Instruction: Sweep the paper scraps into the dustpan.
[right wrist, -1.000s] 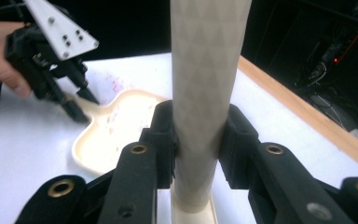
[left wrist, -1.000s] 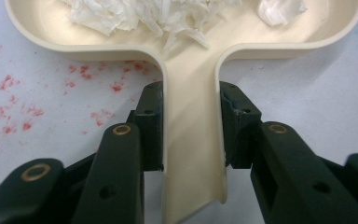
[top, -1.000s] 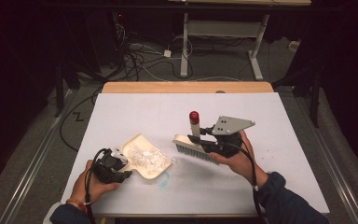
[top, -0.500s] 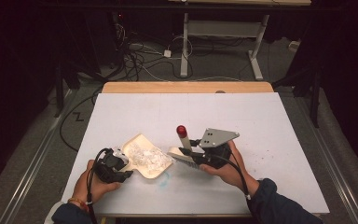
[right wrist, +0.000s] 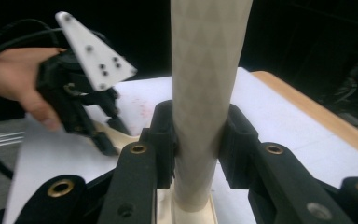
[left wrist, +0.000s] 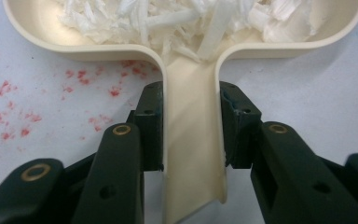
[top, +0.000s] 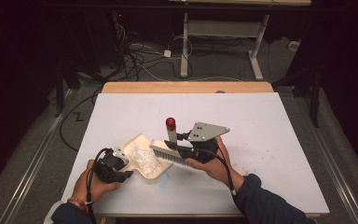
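The white table (top: 270, 140) is carrying the sweeping work near its front edge. There the cream dustpan (top: 142, 158) is lying flat, already holding white shreds (left wrist: 177, 18), so its lip is meeting the surface for the brush (top: 170, 151). The left gripper (left wrist: 191, 126) is pinching the pan's handle between its jaws, bracing it against the push. The right gripper (right wrist: 198, 135) is clamping the brush's upright handle, its jaws pressing on both sides, bristles sitting at the pan's mouth.

No legible text, label, brand, number or sign is found on any surface in the high view or either gripper view.
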The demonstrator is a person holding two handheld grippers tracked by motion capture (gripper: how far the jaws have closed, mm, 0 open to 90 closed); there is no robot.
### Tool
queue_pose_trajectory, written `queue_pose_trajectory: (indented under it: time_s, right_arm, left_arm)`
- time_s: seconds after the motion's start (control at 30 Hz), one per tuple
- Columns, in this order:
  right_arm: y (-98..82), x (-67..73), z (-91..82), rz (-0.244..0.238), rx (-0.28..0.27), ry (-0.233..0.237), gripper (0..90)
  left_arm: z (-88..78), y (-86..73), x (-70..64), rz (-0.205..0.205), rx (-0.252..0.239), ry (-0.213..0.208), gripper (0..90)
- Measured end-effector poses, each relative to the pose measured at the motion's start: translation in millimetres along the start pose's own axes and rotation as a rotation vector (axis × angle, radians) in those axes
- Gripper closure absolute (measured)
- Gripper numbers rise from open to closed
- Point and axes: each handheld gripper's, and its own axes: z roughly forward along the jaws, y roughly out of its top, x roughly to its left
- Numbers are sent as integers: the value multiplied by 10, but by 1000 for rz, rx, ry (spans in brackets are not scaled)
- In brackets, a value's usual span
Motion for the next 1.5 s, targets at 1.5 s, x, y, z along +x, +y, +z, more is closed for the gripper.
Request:
queue_pose_trajectory:
  time_s: [1.5]
  right_arm:
    - [97,-109,256,30,-45,-37,707]
  left_arm:
    - [-47,-11,5,-30,-7,2,632]
